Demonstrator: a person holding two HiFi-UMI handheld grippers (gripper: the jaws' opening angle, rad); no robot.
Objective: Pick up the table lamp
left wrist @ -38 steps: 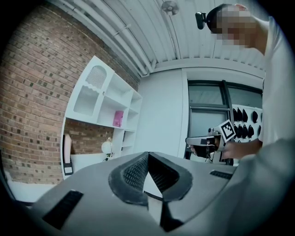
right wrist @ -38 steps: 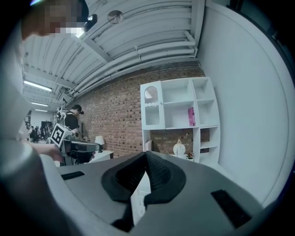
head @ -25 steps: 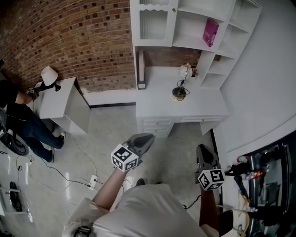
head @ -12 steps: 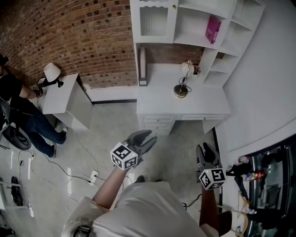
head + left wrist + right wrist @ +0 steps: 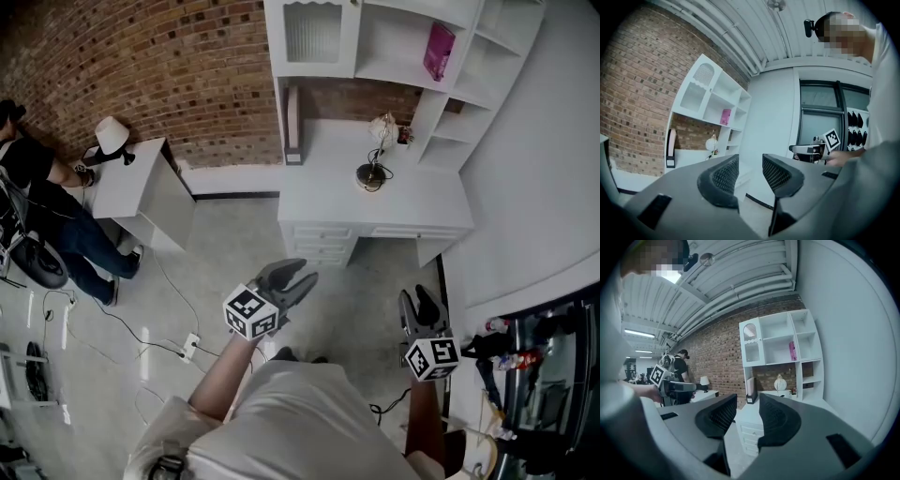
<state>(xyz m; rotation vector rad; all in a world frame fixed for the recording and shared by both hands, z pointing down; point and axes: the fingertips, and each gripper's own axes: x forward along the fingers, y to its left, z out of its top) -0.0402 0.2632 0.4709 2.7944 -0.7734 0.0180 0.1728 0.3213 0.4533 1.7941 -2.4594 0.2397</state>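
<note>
Just opened, left tongs (image 5: 302, 274) and right tongs (image 5: 414, 297) gape empty, well apart from table lamp (image 5: 377, 150) on worktop (image 5: 323, 202).

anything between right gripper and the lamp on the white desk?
Head view: only bare floor and the drawer front of the desk lie between the right gripper, whose empty jaws have just been opening, and the table lamp.

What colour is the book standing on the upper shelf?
The book is pink, clearest in the head view.
</note>
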